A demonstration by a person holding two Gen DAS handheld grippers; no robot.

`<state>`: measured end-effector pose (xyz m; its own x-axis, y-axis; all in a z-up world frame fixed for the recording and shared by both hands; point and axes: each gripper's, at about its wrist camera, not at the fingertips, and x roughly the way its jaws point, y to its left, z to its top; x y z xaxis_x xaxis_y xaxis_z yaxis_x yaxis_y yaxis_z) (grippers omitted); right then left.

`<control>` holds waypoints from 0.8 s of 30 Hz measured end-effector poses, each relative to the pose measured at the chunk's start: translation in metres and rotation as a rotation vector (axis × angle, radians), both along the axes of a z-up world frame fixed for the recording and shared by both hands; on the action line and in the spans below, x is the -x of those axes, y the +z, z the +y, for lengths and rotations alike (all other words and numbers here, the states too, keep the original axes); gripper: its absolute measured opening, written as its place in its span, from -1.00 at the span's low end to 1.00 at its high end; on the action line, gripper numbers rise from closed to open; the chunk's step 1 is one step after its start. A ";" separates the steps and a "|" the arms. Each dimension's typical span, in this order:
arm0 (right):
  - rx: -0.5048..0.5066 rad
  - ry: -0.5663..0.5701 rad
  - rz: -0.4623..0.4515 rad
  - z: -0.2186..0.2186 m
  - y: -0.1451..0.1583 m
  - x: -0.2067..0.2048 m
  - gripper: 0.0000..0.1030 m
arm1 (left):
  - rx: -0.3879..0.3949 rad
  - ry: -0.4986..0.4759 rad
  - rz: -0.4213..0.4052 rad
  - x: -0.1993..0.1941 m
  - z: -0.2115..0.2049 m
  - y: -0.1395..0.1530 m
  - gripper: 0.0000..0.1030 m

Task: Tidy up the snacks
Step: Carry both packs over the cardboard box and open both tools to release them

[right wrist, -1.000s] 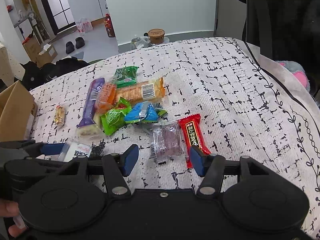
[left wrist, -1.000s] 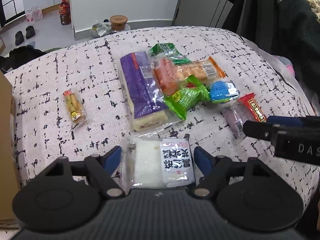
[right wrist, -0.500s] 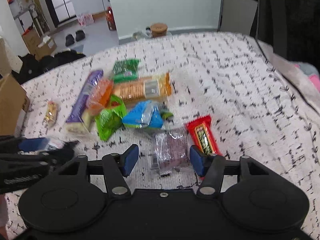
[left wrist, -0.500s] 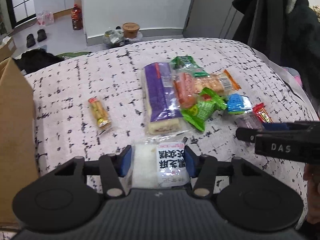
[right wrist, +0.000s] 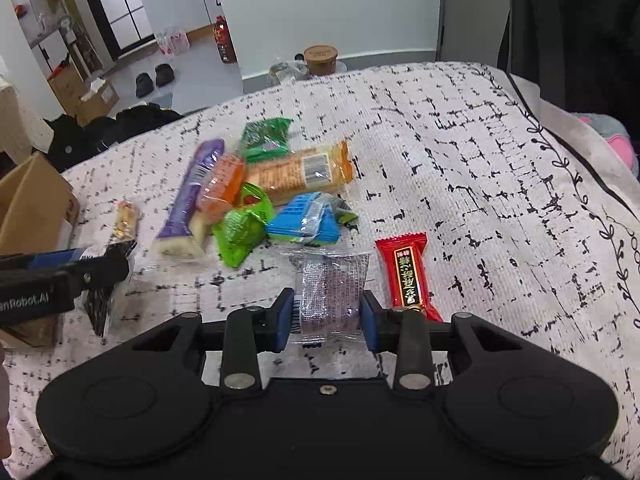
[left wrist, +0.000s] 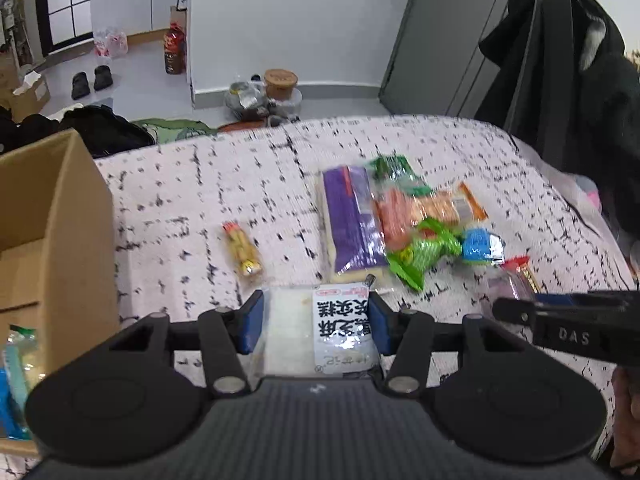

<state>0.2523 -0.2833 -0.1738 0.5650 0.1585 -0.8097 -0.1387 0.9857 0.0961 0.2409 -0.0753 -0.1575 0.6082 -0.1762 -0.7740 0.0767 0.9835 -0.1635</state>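
Note:
My left gripper [left wrist: 315, 326] is shut on a white rice-cake packet [left wrist: 320, 330] with black lettering and holds it above the bed. My right gripper [right wrist: 326, 316] is shut on a clear packet with a purple snack [right wrist: 330, 290], low over the cover. A red bar [right wrist: 408, 272] lies just right of it. A heap of snacks sits mid-bed: a purple pack [left wrist: 350, 220], an orange cracker pack [right wrist: 300, 172], green packets [right wrist: 242, 228] and a blue one [right wrist: 308, 220]. A small yellow snack [left wrist: 242, 250] lies apart to the left.
An open cardboard box [left wrist: 52, 240] stands at the left edge of the bed, with packets inside at its lower corner [left wrist: 16, 384]. The patterned white bed cover [right wrist: 460, 152] extends right. A dark coat [left wrist: 580, 92] hangs at the back right. Floor clutter lies beyond.
My left gripper closed on the white packet and lifted it back and up, bringing the box into view. My right gripper moved onto the purple snack packet and closed on it.

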 end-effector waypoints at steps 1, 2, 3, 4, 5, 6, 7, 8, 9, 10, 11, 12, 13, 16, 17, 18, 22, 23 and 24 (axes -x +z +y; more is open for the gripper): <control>-0.003 0.000 -0.006 0.001 0.003 0.001 -0.34 | 0.001 0.006 -0.007 0.001 0.002 0.003 0.01; -0.005 0.000 -0.013 0.002 0.005 0.003 -0.34 | 0.004 0.010 -0.013 0.002 0.004 0.005 0.01; -0.008 0.001 -0.022 0.004 0.009 0.005 -0.34 | 0.007 0.015 -0.019 0.003 0.007 0.008 0.01; -0.012 0.002 -0.028 0.005 0.012 0.005 -0.34 | 0.008 0.020 -0.025 0.004 0.009 0.010 0.01; -0.016 0.003 -0.034 0.006 0.015 0.006 -0.34 | 0.009 0.024 -0.030 0.005 0.011 0.013 0.01; -0.018 0.006 -0.042 0.009 0.018 0.007 -0.34 | 0.010 0.029 -0.035 0.006 0.013 0.015 0.01; -0.020 0.009 -0.048 0.011 0.021 0.007 -0.34 | 0.011 0.034 -0.041 0.007 0.016 0.018 0.01; -0.023 0.011 -0.053 0.012 0.023 0.009 -0.34 | 0.012 0.039 -0.046 0.008 0.018 0.020 0.01; -0.027 0.014 -0.059 0.014 0.026 0.010 -0.34 | 0.014 0.043 -0.051 0.010 0.020 0.023 0.01; -0.031 0.019 -0.066 0.017 0.029 0.011 -0.34 | 0.016 0.047 -0.057 0.012 0.023 0.025 0.01; -0.033 0.023 -0.072 0.018 0.031 0.012 -0.34 | 0.018 0.051 -0.062 0.013 0.025 0.028 0.01; -0.035 0.029 -0.079 0.021 0.033 0.013 -0.34 | 0.019 0.055 -0.067 0.015 0.027 0.031 0.01; -0.035 0.033 -0.084 0.024 0.035 0.015 -0.34 | 0.020 0.060 -0.072 0.016 0.029 0.033 0.01; -0.041 0.047 -0.100 0.031 0.041 0.018 -0.34 | 0.023 0.075 -0.081 0.020 0.037 0.039 0.01; -0.044 0.049 -0.104 0.033 0.042 0.019 -0.34 | 0.024 0.079 -0.083 0.021 0.039 0.040 0.01; -0.046 0.053 -0.109 0.035 0.044 0.021 -0.35 | 0.025 0.082 -0.087 0.023 0.041 0.042 0.01; -0.054 0.059 -0.123 0.043 0.049 0.024 -0.35 | 0.022 0.096 -0.103 0.030 0.049 0.047 0.01; -0.056 0.061 -0.126 0.045 0.050 0.025 -0.35 | 0.023 0.100 -0.107 0.032 0.051 0.049 0.01; -0.058 0.064 -0.129 0.047 0.051 0.025 -0.35 | 0.024 0.103 -0.110 0.033 0.053 0.050 0.01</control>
<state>0.2271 -0.2364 -0.1227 0.6510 0.2421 -0.7194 -0.2159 0.9677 0.1303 0.2075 -0.0226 -0.1076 0.7050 -0.1260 -0.6980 -0.0060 0.9830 -0.1835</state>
